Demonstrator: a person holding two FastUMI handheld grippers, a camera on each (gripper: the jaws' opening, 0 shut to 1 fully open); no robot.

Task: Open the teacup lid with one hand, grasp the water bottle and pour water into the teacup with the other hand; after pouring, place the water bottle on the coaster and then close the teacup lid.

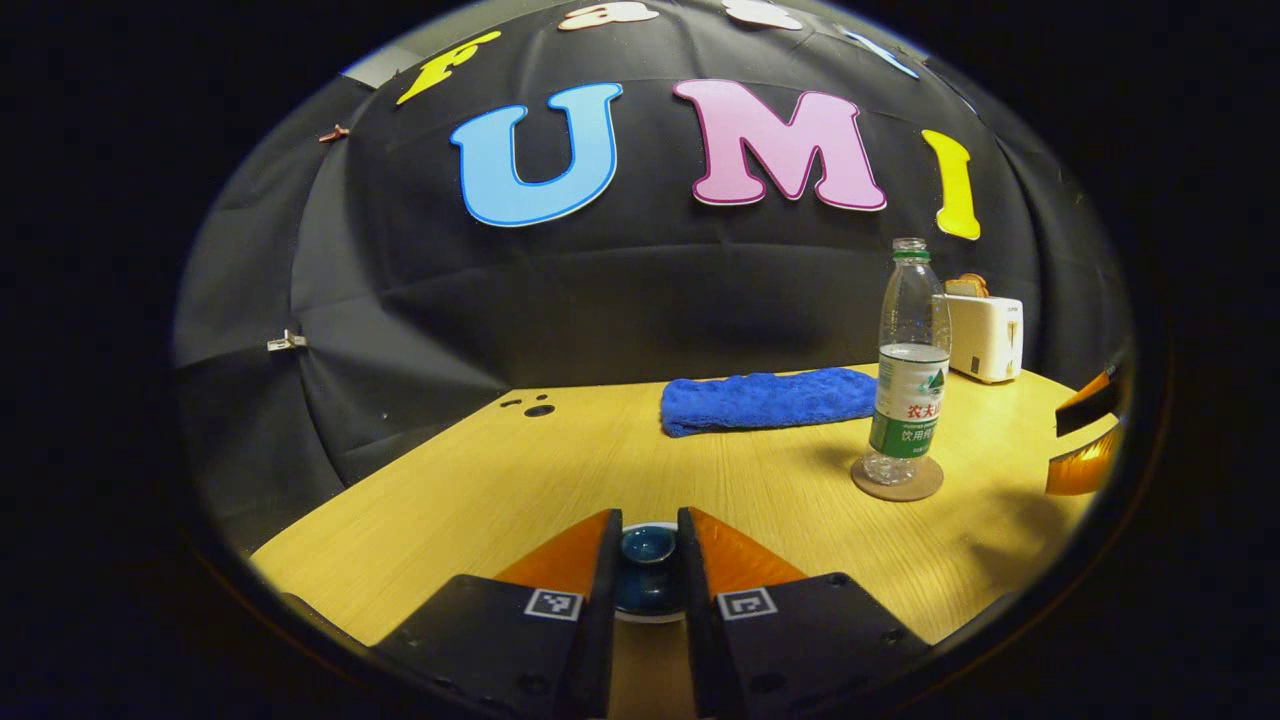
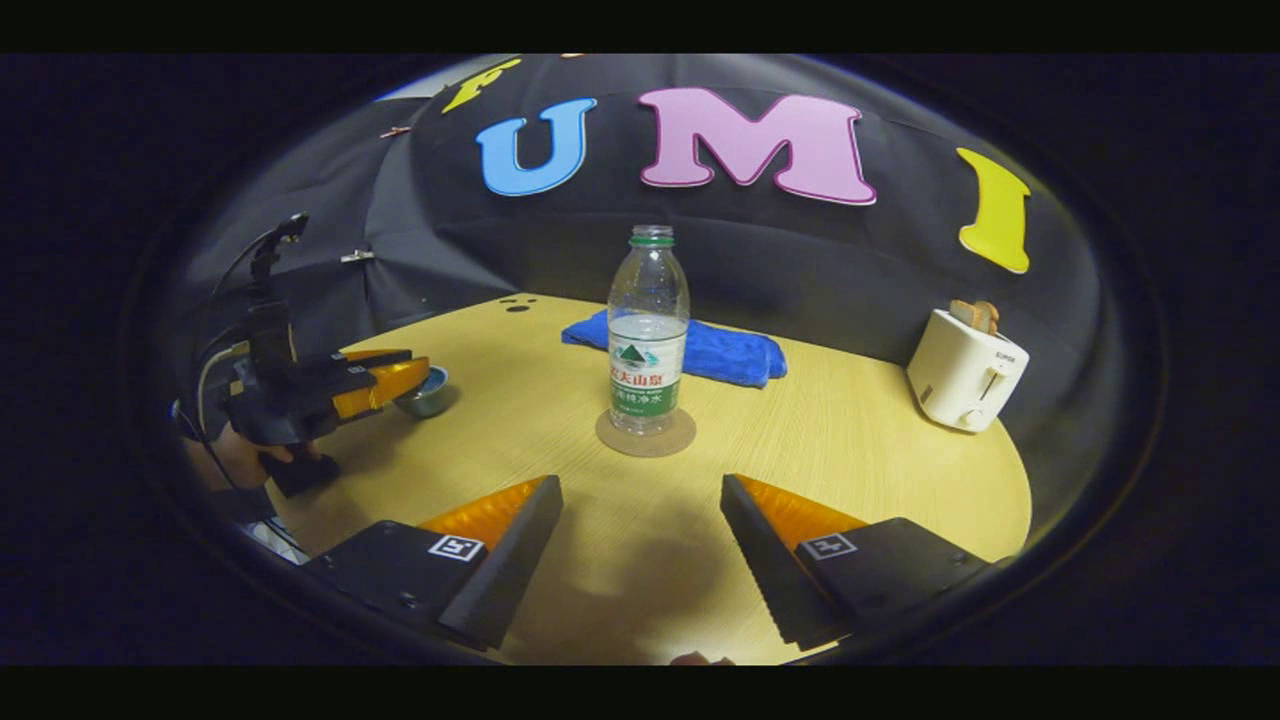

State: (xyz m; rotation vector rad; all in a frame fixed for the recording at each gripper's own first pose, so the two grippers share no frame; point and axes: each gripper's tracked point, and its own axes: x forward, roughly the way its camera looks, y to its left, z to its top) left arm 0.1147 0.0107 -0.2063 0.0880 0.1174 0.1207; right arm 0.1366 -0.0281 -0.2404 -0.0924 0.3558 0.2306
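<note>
- my left tongs (image 1: 648,560) are closed in around the knob of the teacup lid (image 1: 648,545), one finger on each side of it; the fingers look to be pressing it, though the contact itself is hard to make out.
- the teacup (image 2: 425,393) sits right under those tongs on the counter (image 1: 500,480); in the right gripper view it shows at the tip of my left tongs (image 2: 405,380).
- my right tongs (image 2: 640,520) are spread wide apart with nothing between them, low over the counter.
- the water bottle (image 2: 647,330) stands upright on the coaster (image 2: 646,436), straight ahead of my right tongs and well apart from them; it is part full and has no cap.
- a blue towel (image 2: 700,350) lies behind the bottle.
- a white toaster (image 2: 965,380) stands off to the right of my right tongs, near the counter's edge.
</note>
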